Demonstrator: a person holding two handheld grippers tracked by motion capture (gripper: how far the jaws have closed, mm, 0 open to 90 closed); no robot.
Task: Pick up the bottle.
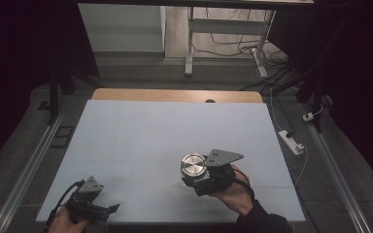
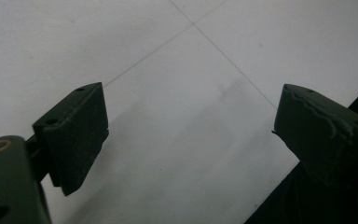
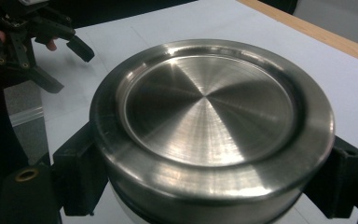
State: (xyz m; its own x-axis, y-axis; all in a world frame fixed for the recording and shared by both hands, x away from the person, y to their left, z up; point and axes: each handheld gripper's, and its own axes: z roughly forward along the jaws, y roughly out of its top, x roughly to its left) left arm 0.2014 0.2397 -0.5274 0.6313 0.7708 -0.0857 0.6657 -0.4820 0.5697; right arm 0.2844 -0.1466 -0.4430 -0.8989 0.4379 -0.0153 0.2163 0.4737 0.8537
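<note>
Right gripper (image 1: 196, 182) fingers clamped on both sides of round steel tin (image 3: 212, 126), lidded, held over near-centre of white counter (image 1: 175, 126), apparently lifted. Left gripper (image 1: 108, 209) at near-left counter edge, fingers (image 2: 77, 135) apart, nothing between. Step judged: carry or reposition of tin. Next move likely calls for level transport, then set-down or handover to left. No brand, label or writing readable on tin.

Your table (image 1: 175, 95), in the middle of the frame, has a wooden top. A pale blue sheet (image 1: 165, 131) lies directly on it, leaving a wooden strip along the upper edge.
</note>
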